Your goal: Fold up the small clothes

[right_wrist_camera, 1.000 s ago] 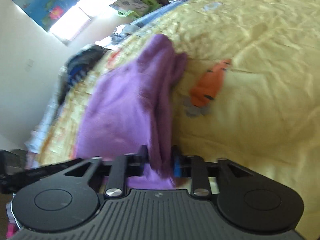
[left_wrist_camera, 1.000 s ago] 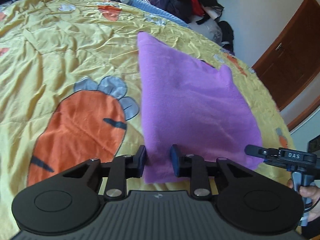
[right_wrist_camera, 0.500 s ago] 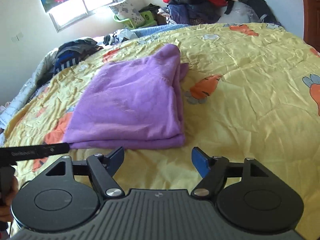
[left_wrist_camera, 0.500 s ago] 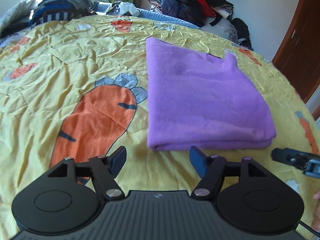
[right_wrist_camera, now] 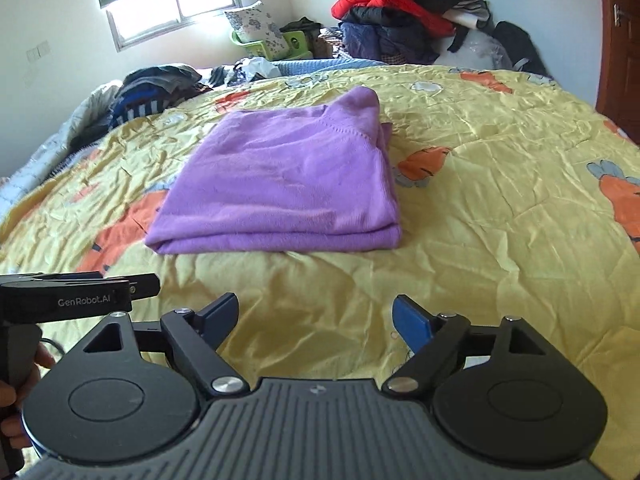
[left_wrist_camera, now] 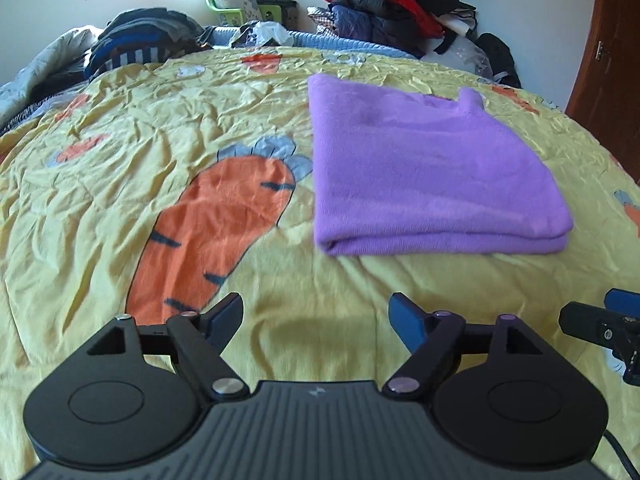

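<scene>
We hover both grippers, left gripper (left_wrist_camera: 316, 316) and right gripper (right_wrist_camera: 316, 316), just short of the folded purple garment (left_wrist_camera: 428, 176), jaws opening, holding nothing.

You have let go of the purple sweater (left_wrist_camera: 428, 172): both the left tongs (left_wrist_camera: 316, 320) and the right tongs (right_wrist_camera: 316, 318) are opening, drawn back from its folded edge, and it lies flat on the bed (left_wrist_camera: 120, 152).
</scene>
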### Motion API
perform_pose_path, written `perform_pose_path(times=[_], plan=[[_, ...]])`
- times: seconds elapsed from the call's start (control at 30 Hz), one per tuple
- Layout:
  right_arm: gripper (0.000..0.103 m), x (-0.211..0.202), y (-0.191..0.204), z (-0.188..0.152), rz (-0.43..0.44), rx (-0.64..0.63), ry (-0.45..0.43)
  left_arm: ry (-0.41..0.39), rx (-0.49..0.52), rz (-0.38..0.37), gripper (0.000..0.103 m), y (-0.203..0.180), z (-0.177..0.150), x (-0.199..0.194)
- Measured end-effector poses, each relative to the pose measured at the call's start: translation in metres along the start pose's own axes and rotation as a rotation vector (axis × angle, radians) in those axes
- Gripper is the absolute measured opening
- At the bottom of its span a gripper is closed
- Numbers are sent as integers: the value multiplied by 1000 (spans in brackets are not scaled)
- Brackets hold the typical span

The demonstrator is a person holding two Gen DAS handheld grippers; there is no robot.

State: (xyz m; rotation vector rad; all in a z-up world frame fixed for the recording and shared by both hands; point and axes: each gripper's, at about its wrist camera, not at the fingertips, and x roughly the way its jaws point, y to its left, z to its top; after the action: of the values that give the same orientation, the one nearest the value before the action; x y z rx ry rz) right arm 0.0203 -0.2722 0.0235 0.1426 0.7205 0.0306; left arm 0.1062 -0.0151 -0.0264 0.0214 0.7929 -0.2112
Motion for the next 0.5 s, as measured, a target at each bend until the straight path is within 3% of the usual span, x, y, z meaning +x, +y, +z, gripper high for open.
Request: perform_pose_path(times=[0.13, 0.2, 0.33, 0.5], plan=[[84, 0, 6, -7, -13, -20, -6, -15, -1, 30, 82, 1, -11, 3], [85, 2, 8, -9, -24, -31, -8, -36, 7, 50, 90, 0, -15, 3], [86, 6, 8, -13, -35, -25, -13, -65, 29, 64, 92, -1, -23, 3], [86, 14, 6, -20, -39, 5, -13, -97, 40, 73, 101, -4, -30, 2]])
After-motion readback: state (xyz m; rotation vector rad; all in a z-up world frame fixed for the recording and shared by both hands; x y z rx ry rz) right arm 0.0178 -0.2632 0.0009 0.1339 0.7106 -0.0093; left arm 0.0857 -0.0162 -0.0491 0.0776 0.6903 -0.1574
